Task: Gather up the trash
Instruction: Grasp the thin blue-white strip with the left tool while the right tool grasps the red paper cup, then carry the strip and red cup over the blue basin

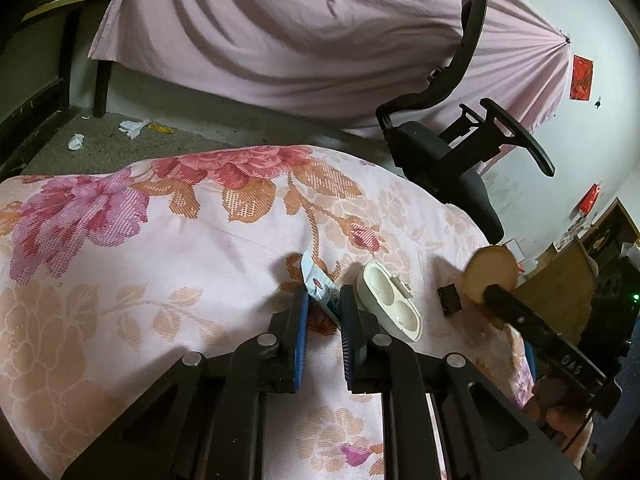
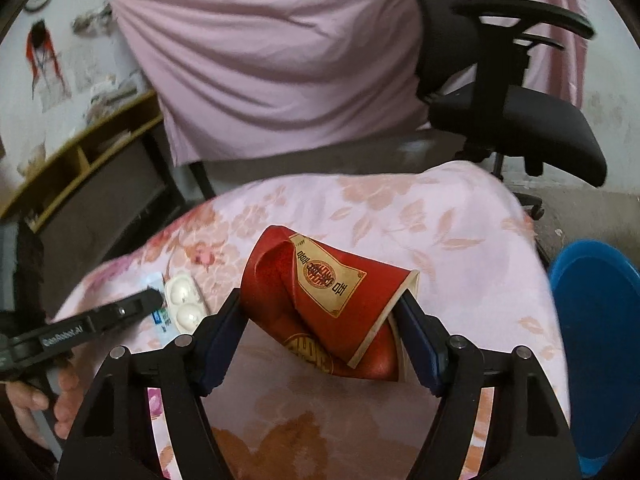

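My left gripper [image 1: 323, 300] has its jaws close around a light blue and white wrapper [image 1: 320, 288] lying on the floral cloth [image 1: 160, 260]; whether the pads press it is unclear. A white plastic blister tray [image 1: 386, 300] lies just right of it, also in the right wrist view [image 2: 182, 302]. My right gripper [image 2: 320, 304] is shut on a crushed red paper cup [image 2: 320, 300] with a gold emblem, held above the cloth. The cup's bottom [image 1: 490, 276] and the right gripper's finger [image 1: 516, 308] show in the left wrist view.
A small black object [image 1: 450, 298] lies on the cloth near the cup. A black office chair [image 1: 448, 148] stands beyond the cloth. Crumpled tissues [image 1: 130, 128] lie on the floor. A blue bin [image 2: 600, 344] stands at the right. A wooden shelf [image 2: 80, 160] is at the left.
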